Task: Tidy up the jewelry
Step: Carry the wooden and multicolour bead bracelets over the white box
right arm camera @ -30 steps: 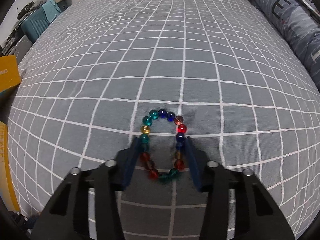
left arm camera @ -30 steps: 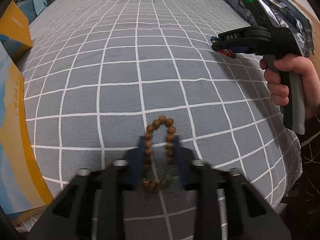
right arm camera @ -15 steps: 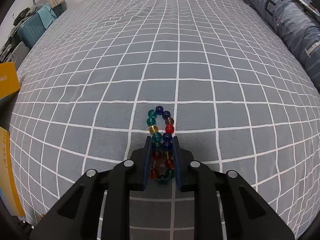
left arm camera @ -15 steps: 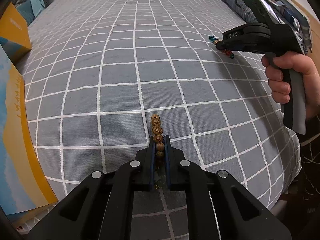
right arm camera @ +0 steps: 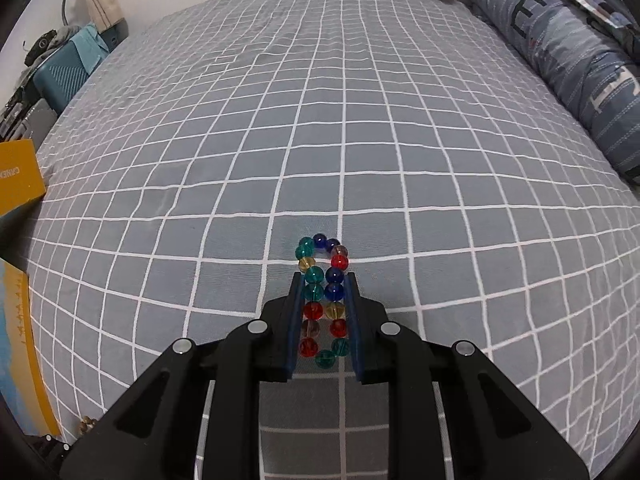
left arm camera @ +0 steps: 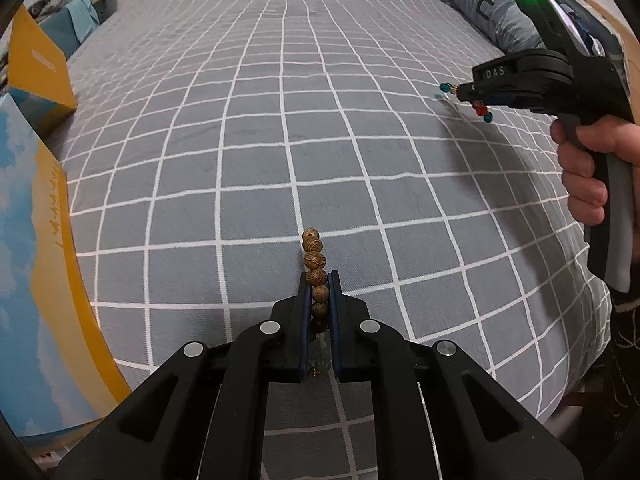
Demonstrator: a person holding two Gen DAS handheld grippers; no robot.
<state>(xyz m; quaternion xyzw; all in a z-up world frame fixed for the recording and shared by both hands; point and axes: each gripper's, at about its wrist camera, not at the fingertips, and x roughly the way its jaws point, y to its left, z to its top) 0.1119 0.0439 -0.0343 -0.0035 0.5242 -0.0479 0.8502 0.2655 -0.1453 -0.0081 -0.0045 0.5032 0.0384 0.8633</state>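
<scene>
Gripping beads [right arm camera: 323,296], pillow [right arm camera: 560,60] beside, box [left arm camera: 36,72] left

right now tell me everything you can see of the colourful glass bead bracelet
The colourful bead bracelet is a closed loop of round, glossy, see-through beads that look like glass: teal, dark blue, red, amber and a smoky pink. The right claw is shut on it, squeezing the loop into two parallel rows between the blue pads, with the far end poking out past the fingertips. In the left wrist view a few beads show at that claw's tip, apparently lifted just above the grey checked bedspread.
</scene>
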